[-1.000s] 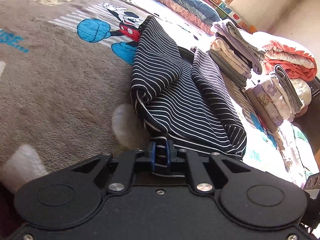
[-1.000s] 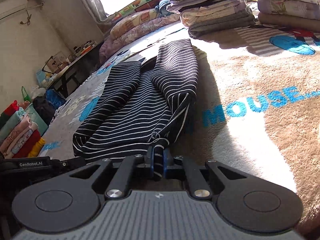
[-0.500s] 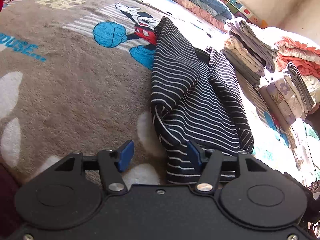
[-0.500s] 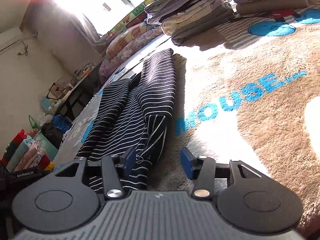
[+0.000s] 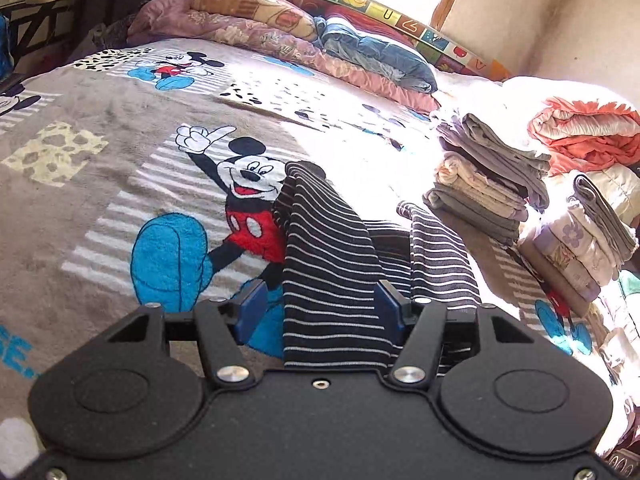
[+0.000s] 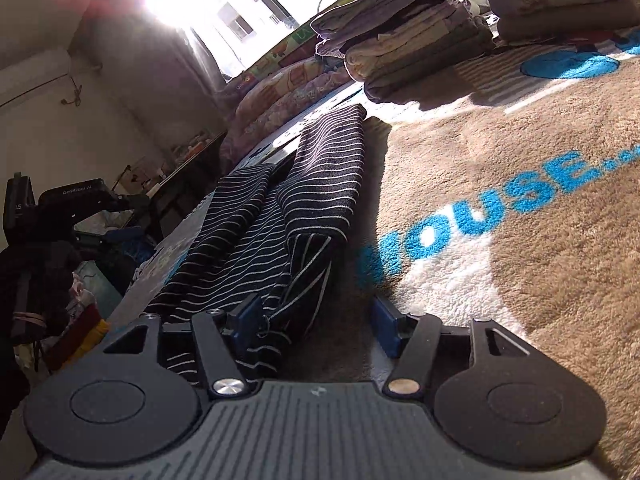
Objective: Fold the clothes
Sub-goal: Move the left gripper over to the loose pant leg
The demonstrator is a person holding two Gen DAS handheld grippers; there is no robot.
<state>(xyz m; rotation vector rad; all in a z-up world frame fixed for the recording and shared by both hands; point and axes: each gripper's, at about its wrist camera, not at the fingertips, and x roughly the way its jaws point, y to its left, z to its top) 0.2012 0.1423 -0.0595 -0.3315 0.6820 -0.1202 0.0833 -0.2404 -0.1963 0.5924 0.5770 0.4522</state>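
Observation:
A black garment with thin white stripes [image 5: 332,264] lies lengthwise on the cartoon-mouse blanket [image 5: 100,160], both side panels folded in over its middle. My left gripper [image 5: 318,310] is open above the near end of the left folded panel, blue pads spread on either side of it. In the right wrist view the same striped garment [image 6: 316,200] stretches away from me. My right gripper [image 6: 316,324] is open over its near right edge, with the left pad against the cloth and the right pad over bare blanket [image 6: 520,240]. The left gripper's body [image 6: 76,204] shows at far left.
Two stacks of folded clothes [image 5: 484,176] [image 5: 580,240] stand to the right of the garment, an orange bundle [image 5: 584,136] behind them. Rolled quilts and pillows [image 5: 280,40] line the far edge by the wall. A dark table [image 6: 180,168] stands beyond the bed.
Both grippers were shut on the garment's near hem a second ago; they opened and let it go. The left one has since moved forward over the left panel.

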